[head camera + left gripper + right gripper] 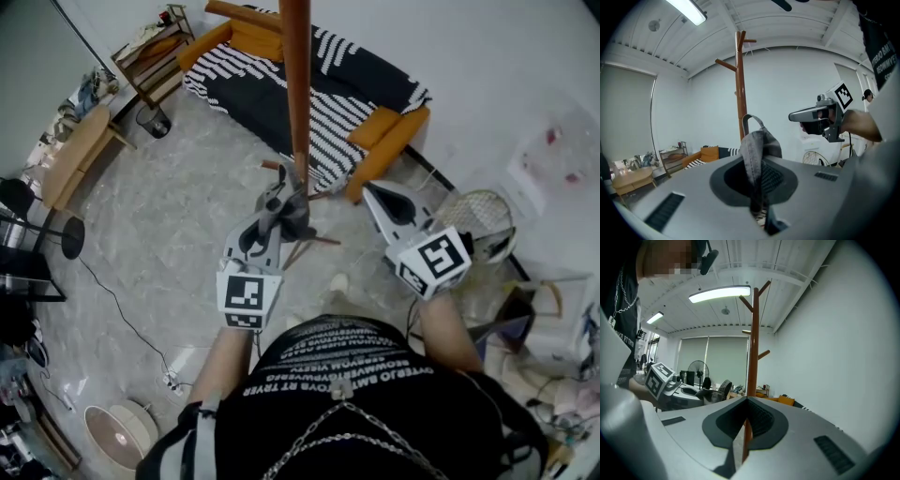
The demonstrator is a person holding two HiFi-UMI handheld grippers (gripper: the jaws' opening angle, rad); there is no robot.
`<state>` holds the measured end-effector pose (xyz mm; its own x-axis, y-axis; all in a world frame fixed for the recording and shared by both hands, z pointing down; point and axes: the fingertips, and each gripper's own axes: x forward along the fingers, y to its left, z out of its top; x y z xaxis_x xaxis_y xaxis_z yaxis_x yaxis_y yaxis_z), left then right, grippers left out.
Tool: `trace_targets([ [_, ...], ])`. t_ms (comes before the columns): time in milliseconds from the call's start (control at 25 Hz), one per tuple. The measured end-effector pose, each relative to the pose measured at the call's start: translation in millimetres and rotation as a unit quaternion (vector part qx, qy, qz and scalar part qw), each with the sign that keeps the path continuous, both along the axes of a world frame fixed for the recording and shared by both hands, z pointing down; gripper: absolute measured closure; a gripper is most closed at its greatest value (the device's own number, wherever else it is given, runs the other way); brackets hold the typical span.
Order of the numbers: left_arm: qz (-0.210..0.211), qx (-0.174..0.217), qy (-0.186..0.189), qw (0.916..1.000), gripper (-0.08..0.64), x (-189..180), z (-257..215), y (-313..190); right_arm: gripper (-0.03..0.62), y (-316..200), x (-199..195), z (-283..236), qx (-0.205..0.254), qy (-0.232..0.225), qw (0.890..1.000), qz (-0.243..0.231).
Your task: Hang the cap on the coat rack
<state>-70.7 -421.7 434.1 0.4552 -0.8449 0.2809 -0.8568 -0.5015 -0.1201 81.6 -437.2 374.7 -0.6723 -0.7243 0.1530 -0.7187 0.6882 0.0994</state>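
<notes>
**Cap held up beside the coat rack pole**

Black printed shirt (pixel 375 375) and a neck chain (pixel 356 427) fill the bottom of the head view, with both of the person's arms stretched out ahead. On the left, the left gripper (pixel 279 199) has its fingers (pixel 693 187) clamped on the grey cap (pixel 757 150). The cap stands bunched up out of the grip, its strap loop on top. It hangs close by the brown pole of the coat rack (pixel 297 84), lower than the pegs and clear of the pale floor (pixel 169 234). The right gripper (pixel 375 195) is held to the right of the pole, apart from the cap, its fingers (pixel 684 437) together with nothing between them. Behind the rack stands an orange sofa (pixel 394 136) under a black-and-white striped throw (pixel 347 56).
</notes>
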Motion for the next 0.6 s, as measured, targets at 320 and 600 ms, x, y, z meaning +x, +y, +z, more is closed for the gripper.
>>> trace_targets([
  [320,-0.005,-0.019,-0.006,0.9998,0.542,15.2,17.8,-20.7,0.601,-21.1,10.1,9.0,-0.013,0.002,1.0,-0.011],
  [600,-0.005,-0.035,-0.012,0.9993,0.541,19.0,35.4,-32.2,0.601,-29.2,18.1,12.4,-0.017,0.004,1.0,-0.005],
])
